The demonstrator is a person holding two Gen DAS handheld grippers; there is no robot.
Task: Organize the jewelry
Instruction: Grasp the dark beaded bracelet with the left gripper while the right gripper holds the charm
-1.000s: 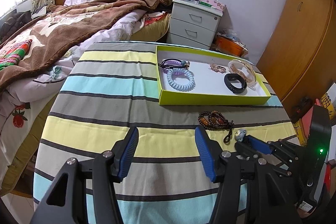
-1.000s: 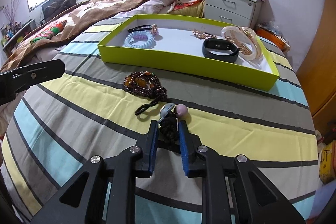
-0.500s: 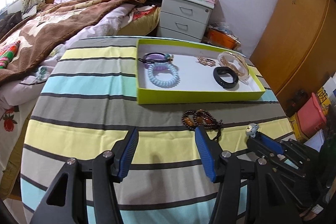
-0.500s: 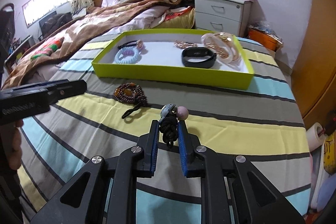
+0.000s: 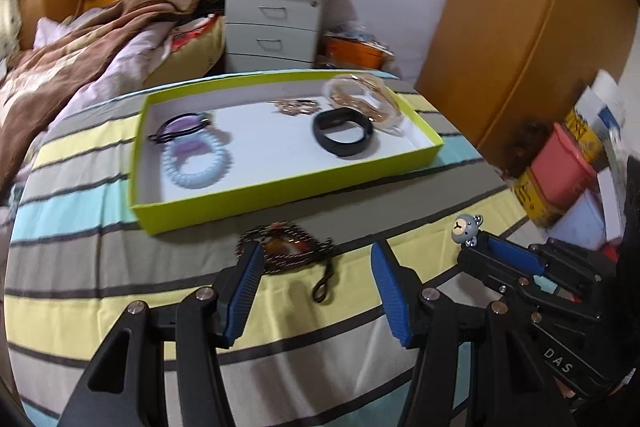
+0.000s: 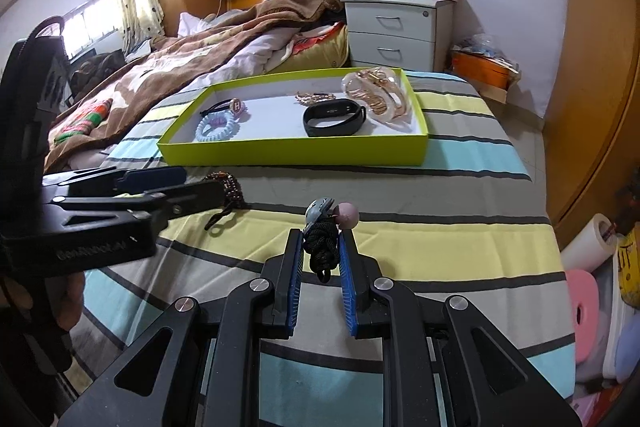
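The right hand-held gripper (image 6: 320, 259) is clamped on a black knotted hair tie with a grey bear charm (image 6: 320, 247), charm pointing forward, above the striped desk (image 6: 440, 227). The left hand-held gripper (image 5: 316, 287) stands wide and empty over a brown beaded bracelet (image 5: 284, 251), perhaps not touching. Beyond lies the lime-green cardboard tray (image 6: 296, 151), with its middle floor bare.

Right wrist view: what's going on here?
A person with two handheld grippers is sorting jewelry into the green tray. The right gripper is shut on a black hair tie with a small bear charm, held above the striped cloth. The left gripper is open with nothing between its pads, over the brown bead bracelet lying outside the tray.
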